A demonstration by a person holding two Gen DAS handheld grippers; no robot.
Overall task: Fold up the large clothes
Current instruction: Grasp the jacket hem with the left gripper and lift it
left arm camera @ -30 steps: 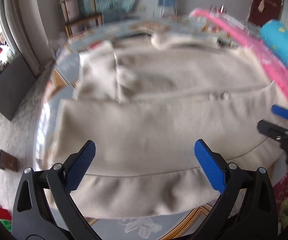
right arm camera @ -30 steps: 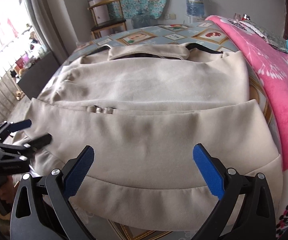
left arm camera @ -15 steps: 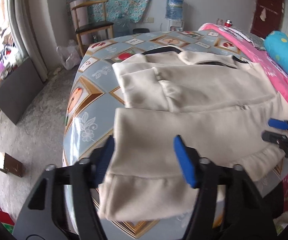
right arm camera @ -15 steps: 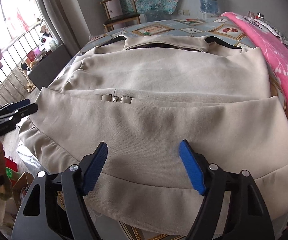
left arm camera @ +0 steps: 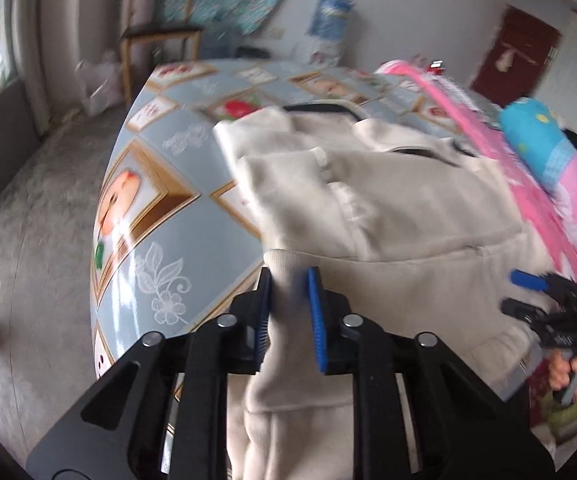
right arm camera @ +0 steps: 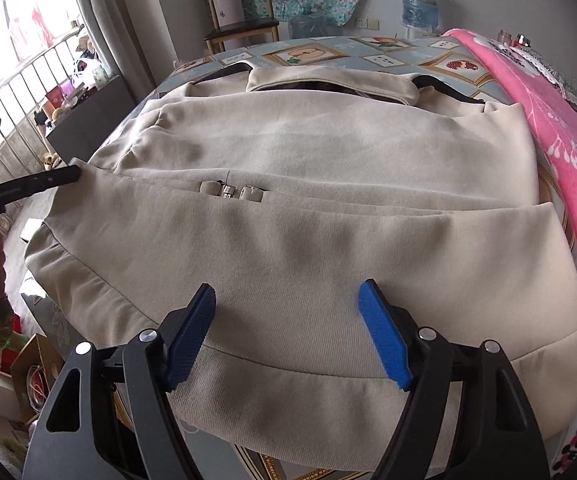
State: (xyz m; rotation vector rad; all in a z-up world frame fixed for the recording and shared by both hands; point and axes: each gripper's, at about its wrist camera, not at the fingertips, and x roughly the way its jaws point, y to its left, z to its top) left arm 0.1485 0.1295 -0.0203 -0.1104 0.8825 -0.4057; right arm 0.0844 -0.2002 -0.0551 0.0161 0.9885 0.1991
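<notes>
Lying spread across the bench [left arm camera: 156,216], the jacket [right arm camera: 308,240] is a beige, zip-front garment with its collar toward the far end and its ribbed hem hanging over the near edge. A pink blanket [right arm camera: 548,152] borders it on the right side, touching its edge.

At the hem's left corner, the left gripper [left arm camera: 290,312] is closing, with a bunched ridge of the fabric already pinched between its blue pads. The right gripper [right arm camera: 288,332] sits over the hem further right, its jaws apart and nothing held; the cloth lies beneath the pads, not between them.

The step in hand looks like securing both hem corners for a fold toward the collar. To do it well:

1. Let the left gripper finish its squeeze on the ribbing itself, catching every layer, not just the top one.
2. Slide the right gripper out toward the hem's other corner before clamping, so the 2 holds mirror each other.
3. Lift both together and keep the hem taut between them, or the middle will sag and crease.
4. Watch that the blanket does not snag the right side.
</notes>
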